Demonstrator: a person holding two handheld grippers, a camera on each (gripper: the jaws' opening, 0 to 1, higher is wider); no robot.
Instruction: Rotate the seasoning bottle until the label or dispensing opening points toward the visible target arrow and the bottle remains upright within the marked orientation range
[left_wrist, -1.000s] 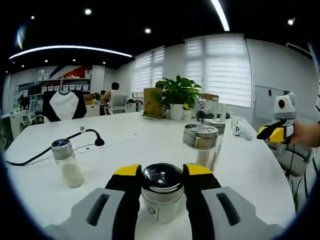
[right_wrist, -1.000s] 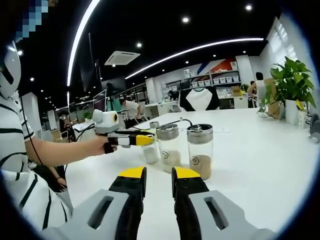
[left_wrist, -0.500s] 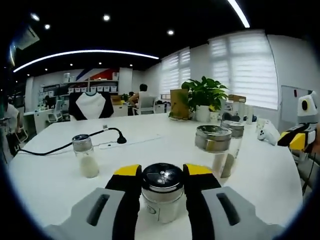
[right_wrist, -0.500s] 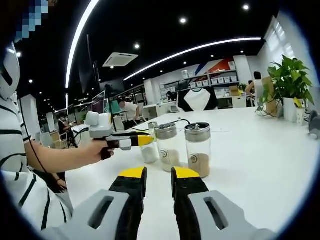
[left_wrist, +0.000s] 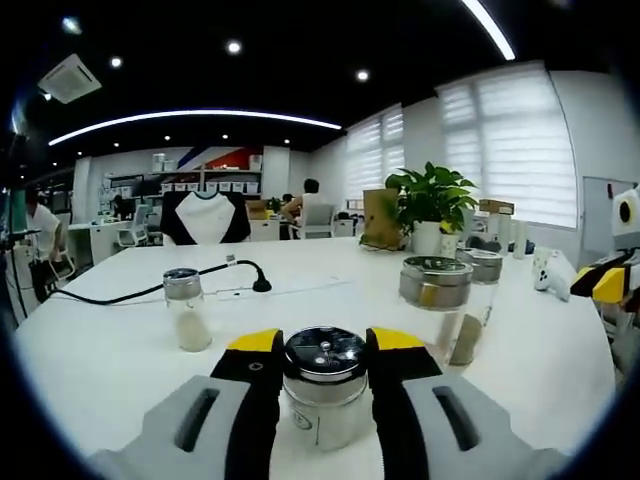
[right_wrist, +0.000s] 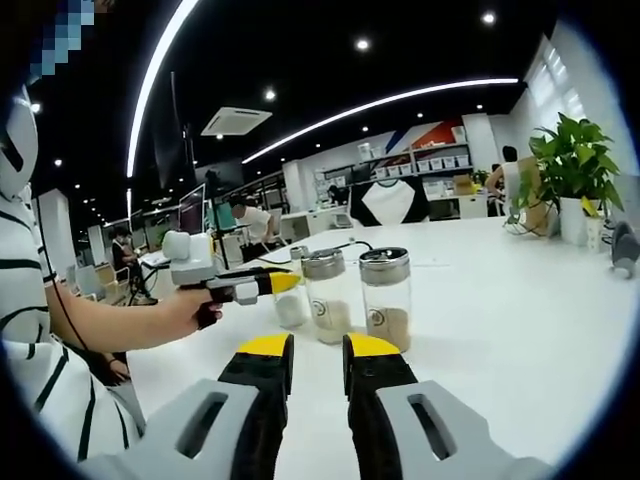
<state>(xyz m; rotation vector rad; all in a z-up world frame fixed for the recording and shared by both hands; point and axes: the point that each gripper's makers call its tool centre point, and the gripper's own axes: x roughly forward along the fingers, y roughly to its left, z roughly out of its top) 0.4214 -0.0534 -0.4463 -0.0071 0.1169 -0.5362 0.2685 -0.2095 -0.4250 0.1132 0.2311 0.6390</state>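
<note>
Turned left tool; four bottles.

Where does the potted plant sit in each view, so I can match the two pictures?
Left gripper view: the potted plant stands right of centre, about mid-height.
Right gripper view: the potted plant is at the far right edge, above mid-height.
Shared landmark: the black-and-white shirt at the back of the room, left of the plant in both.

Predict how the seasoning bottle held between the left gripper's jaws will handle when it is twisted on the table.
The seasoning bottle looks like smooth clear glass under a metal shaker lid, so it may slip between the left gripper jaws. Its round body should turn easily. It is fairly tall, so sideways force could tip it.
</note>
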